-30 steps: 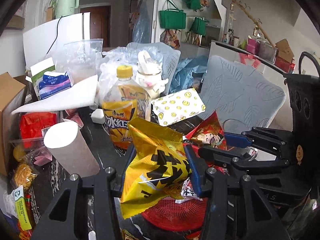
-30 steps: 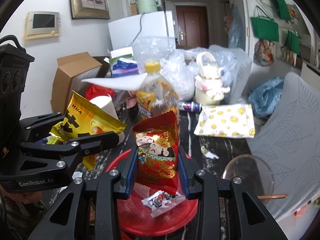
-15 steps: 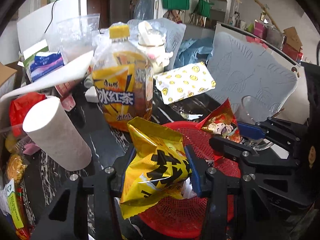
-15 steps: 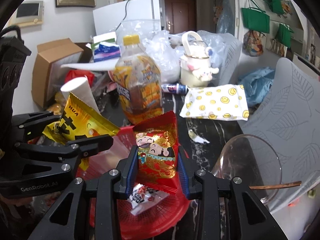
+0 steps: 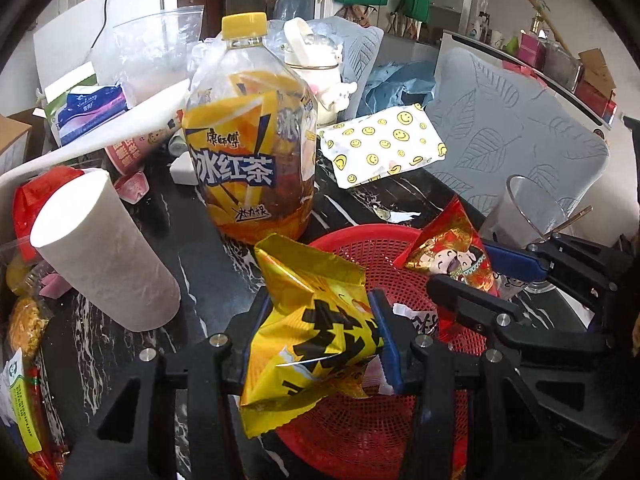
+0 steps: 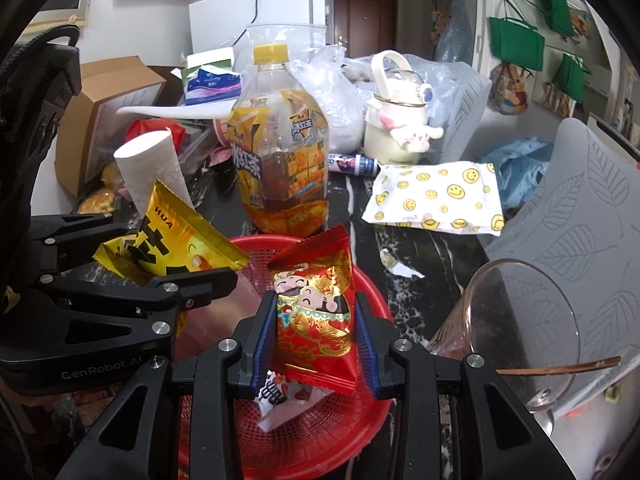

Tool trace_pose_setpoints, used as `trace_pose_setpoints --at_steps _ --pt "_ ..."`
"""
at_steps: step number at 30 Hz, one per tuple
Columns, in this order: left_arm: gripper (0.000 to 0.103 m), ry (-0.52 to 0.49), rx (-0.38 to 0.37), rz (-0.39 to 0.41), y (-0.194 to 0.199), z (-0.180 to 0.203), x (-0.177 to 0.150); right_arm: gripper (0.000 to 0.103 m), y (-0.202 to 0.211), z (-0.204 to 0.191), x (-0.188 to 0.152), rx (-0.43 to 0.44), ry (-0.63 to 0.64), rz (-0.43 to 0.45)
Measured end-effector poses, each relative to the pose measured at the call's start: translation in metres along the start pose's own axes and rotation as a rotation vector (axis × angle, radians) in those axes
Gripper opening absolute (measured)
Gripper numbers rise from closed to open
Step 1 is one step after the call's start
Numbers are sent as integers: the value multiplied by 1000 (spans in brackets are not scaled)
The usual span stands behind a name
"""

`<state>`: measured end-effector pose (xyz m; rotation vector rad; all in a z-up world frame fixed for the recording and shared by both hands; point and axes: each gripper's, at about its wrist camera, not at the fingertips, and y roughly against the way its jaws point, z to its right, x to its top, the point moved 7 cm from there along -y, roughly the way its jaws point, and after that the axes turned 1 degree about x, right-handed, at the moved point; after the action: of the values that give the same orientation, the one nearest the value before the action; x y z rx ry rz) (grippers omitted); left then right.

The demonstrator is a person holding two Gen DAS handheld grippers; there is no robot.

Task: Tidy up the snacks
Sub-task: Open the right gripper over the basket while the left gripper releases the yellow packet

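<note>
Over the red basket (image 6: 360,280), two snack packs are held for dropping in. Both should be lowered well inside the rim before release, so neither slides onto the table (image 5: 208,280). Left gripper (image 5: 316,334) is clamped on the yellow pack (image 5: 316,320), fingers moderately apart. Right gripper (image 6: 316,336) is clamped on the red pack (image 6: 316,312), fingers narrower. A small white pack (image 6: 280,396) lies in the basket already.

Snacks and clutter, counted

Two tools, left tool (image 5: 316,344) and right tool (image 6: 316,336), each clamp one snack packet: one yellow packet (image 5: 316,332), one red packet (image 6: 316,312). One red basket (image 6: 320,432) holds one small white packet (image 6: 280,396). On the tabletop (image 6: 420,256): one tea bottle (image 6: 280,152), one paper roll (image 5: 104,252), one smiley pouch (image 6: 436,196), one glass (image 6: 516,328), one cartoon jug (image 6: 396,120). Four green bags (image 6: 516,40) hang on the wall.
</note>
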<state>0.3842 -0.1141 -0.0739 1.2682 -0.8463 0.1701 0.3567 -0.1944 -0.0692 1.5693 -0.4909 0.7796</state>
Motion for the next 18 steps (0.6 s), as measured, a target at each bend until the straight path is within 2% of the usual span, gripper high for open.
trace_pose_setpoints --at_steps 9,16,18 --pt "47 -3 21 -8 -3 -1 0 43 2 2 1 -26 5 3" --pt "47 -11 17 -24 -6 1 1 43 9 3 4 -31 -5 8" --pt "52 -7 2 -40 -9 2 -1 43 11 5 4 -33 -13 9"
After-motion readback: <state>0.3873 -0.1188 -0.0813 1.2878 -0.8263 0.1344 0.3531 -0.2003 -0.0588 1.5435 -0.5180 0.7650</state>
